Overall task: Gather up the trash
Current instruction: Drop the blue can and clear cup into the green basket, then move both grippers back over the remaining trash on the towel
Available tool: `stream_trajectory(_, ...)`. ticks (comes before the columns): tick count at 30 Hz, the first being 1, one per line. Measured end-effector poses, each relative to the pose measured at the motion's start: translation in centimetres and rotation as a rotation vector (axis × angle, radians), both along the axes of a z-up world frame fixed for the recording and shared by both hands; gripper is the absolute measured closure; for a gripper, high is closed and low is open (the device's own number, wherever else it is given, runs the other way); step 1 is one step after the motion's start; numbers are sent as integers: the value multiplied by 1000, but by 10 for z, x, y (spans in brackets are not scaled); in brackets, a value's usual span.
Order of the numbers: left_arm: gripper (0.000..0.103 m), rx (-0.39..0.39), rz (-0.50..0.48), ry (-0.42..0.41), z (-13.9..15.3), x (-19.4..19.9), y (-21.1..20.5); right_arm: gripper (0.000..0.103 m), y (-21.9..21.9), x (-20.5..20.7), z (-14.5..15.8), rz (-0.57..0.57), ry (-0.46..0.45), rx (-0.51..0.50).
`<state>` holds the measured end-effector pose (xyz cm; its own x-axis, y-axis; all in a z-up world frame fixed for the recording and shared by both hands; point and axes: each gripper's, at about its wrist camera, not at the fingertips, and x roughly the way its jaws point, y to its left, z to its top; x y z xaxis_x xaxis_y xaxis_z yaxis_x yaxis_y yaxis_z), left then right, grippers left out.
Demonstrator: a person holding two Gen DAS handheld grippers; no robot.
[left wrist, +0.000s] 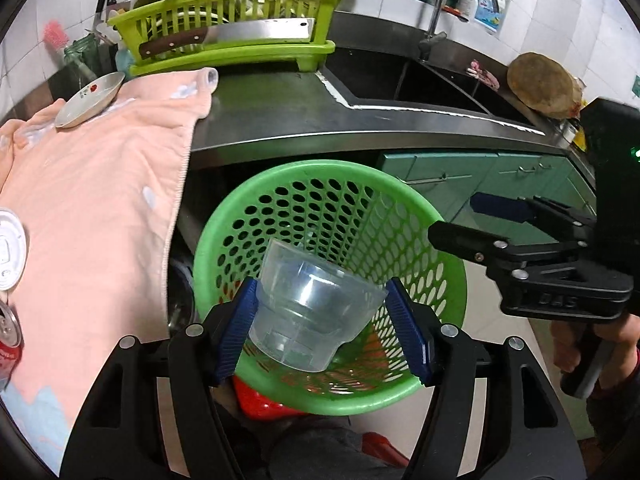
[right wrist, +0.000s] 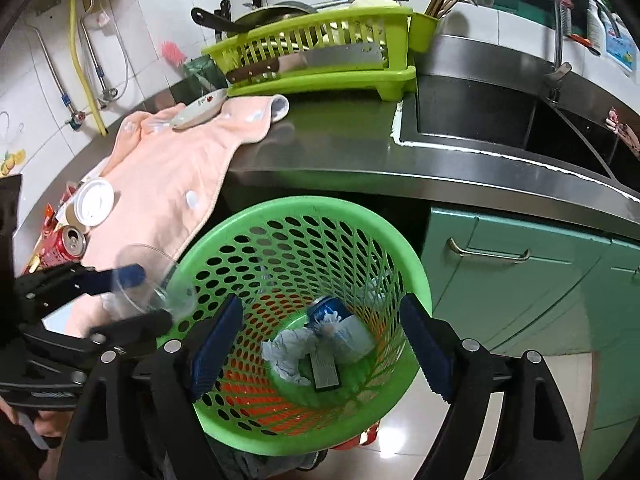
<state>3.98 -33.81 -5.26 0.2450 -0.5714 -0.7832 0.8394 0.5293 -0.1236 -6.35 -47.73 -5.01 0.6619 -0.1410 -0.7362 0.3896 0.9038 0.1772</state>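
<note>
My left gripper (left wrist: 320, 332) is shut on a clear plastic cup (left wrist: 312, 312) and holds it over the green perforated trash basket (left wrist: 432, 216). In the right wrist view the cup (right wrist: 156, 284) hangs at the basket's left rim (right wrist: 304, 204), held by the left gripper (right wrist: 148, 292). My right gripper (right wrist: 320, 344) is open and empty above the basket, and shows at the right of the left wrist view (left wrist: 460, 220). Inside the basket lie a blue can (right wrist: 340, 320), crumpled paper (right wrist: 292, 352) and a dark flat box (right wrist: 324, 372). A red can (right wrist: 64, 246) and a white lid (right wrist: 94, 202) lie on the counter.
A pink towel (right wrist: 168, 184) drapes over the steel counter (right wrist: 332, 148) with a small dish (right wrist: 198, 112) on it. A green dish rack (right wrist: 320, 60) with a cleaver stands behind. The sink (right wrist: 500, 120) is to the right, green cabinets (right wrist: 520, 280) below.
</note>
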Motion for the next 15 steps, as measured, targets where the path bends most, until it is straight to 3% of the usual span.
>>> stream_trajectory(3, 26, -1, -5, -14, 1, -5, -1, 25, 3, -2, 4, 6, -9, 1)
stream_trajectory(8, 26, -6, -1, -40, 8, -7, 8, 25, 13, 0, 10, 27, -20, -7)
stream_trajectory(15, 26, -28, 73, -73, 24, 0, 54, 24, 36, 11, 20, 82, -34, -22)
